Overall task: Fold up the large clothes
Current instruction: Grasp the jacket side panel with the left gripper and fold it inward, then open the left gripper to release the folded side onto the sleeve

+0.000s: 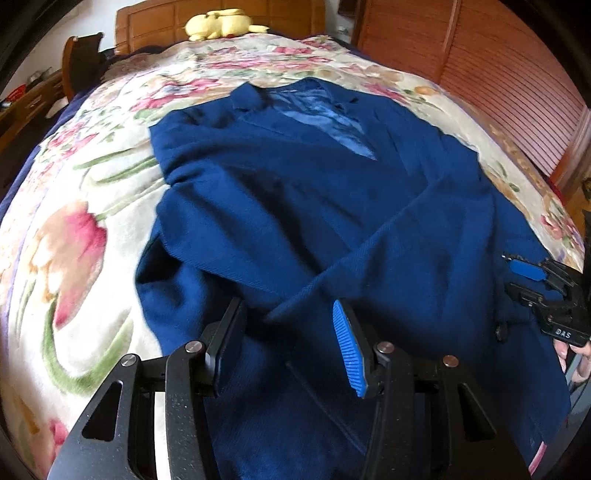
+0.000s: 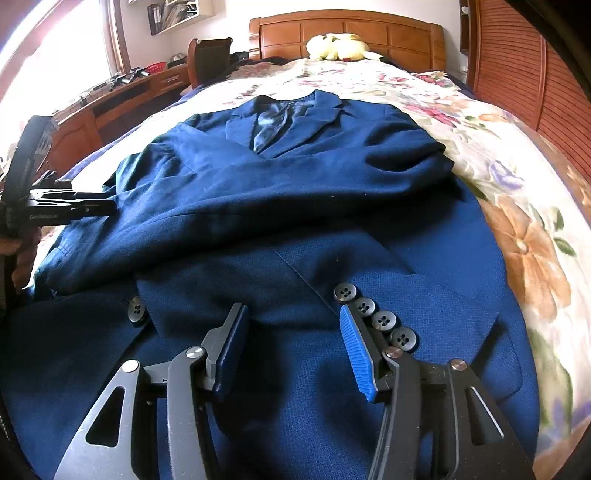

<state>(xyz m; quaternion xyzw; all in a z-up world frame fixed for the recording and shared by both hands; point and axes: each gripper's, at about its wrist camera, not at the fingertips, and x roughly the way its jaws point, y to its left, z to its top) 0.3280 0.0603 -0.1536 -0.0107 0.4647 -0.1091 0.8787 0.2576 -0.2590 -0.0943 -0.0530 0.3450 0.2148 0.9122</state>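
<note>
A dark blue suit jacket [image 1: 314,206] lies front up on the floral bedspread [image 1: 81,229], collar toward the headboard, both sleeves folded across its chest. It also shows in the right wrist view [image 2: 295,192], where a sleeve cuff with several dark buttons [image 2: 373,314] lies just ahead. My left gripper [image 1: 291,317] is open and empty, just above the jacket's lower left part. My right gripper [image 2: 293,321] is open and empty above the cuff. The right gripper also shows in the left wrist view [image 1: 524,280], and the left one in the right wrist view [image 2: 96,206].
A yellow plush toy [image 2: 338,47] sits at the wooden headboard [image 2: 347,33]. A chair [image 2: 208,59] and a wooden desk [image 2: 122,99] with small items stand left of the bed. Slatted wooden doors [image 2: 517,74] run along the right.
</note>
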